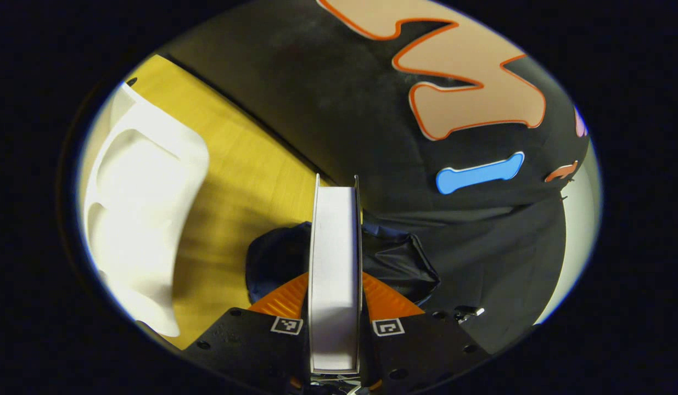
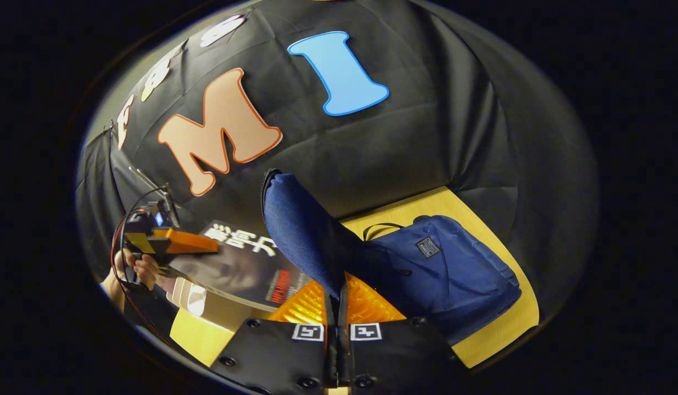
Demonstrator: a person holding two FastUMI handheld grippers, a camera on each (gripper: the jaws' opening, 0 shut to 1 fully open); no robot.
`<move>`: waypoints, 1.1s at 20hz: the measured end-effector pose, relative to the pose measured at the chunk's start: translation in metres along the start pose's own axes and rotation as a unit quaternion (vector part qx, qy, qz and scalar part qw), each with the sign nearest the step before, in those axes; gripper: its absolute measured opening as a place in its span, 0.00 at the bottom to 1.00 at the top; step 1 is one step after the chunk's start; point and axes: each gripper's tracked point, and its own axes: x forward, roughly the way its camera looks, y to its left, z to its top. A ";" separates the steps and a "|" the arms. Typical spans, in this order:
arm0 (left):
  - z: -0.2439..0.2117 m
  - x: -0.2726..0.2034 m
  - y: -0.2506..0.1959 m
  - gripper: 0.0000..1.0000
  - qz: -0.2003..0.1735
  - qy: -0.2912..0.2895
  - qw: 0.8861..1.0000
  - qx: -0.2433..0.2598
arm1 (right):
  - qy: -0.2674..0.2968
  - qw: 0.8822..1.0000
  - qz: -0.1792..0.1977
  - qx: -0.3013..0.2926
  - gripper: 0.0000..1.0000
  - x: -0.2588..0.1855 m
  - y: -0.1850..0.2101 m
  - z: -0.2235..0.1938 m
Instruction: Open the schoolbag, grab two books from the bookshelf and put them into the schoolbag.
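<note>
Left gripper view: the left gripper is clamped on a book held edge-on, just above the dark schoolbag, with a white bookshelf off to its left. In the right gripper view, the right gripper pinches the schoolbag's flap, lifted over the wooden table.

Dim booth light, strong fisheye bending at the edges; the white bookshelf glares and smears (motion blur), casting soft shadow on the yellow table.
</note>
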 end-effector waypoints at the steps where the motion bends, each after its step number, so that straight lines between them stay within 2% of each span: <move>1: -0.007 0.015 0.003 0.32 0.001 0.009 1.000 -0.001 | -0.004 1.000 0.001 0.003 0.02 0.000 0.000 0.001; 2: -0.014 0.029 0.006 0.32 0.002 0.016 1.000 -0.006 | -0.008 1.000 0.003 0.005 0.05 0.000 0.000 0.002; 5: -0.030 0.063 0.006 0.34 -0.006 0.018 0.999 -0.036 | -0.016 1.000 0.008 0.006 0.04 -0.001 0.001 0.006; 6: -0.037 0.073 0.005 0.32 -0.008 0.021 0.999 -0.046 | -0.019 1.000 0.010 0.007 0.06 -0.001 0.002 0.009; 14: -0.069 0.118 0.001 0.32 -0.025 0.018 0.994 -0.109 | -0.037 0.999 0.029 0.019 0.04 0.000 0.008 0.015; 19: -0.095 0.143 0.010 0.29 -0.016 0.030 0.989 -0.143 | -0.038 0.998 0.031 0.029 0.04 0.000 0.008 0.014; 20: -0.096 0.146 0.010 0.34 -0.016 0.027 0.988 -0.150 | -0.038 0.998 0.031 0.031 0.05 0.001 0.007 0.014; 22: -0.099 0.150 0.019 0.32 0.001 0.029 0.986 -0.164 | -0.037 0.998 0.032 0.038 0.04 0.001 0.008 0.014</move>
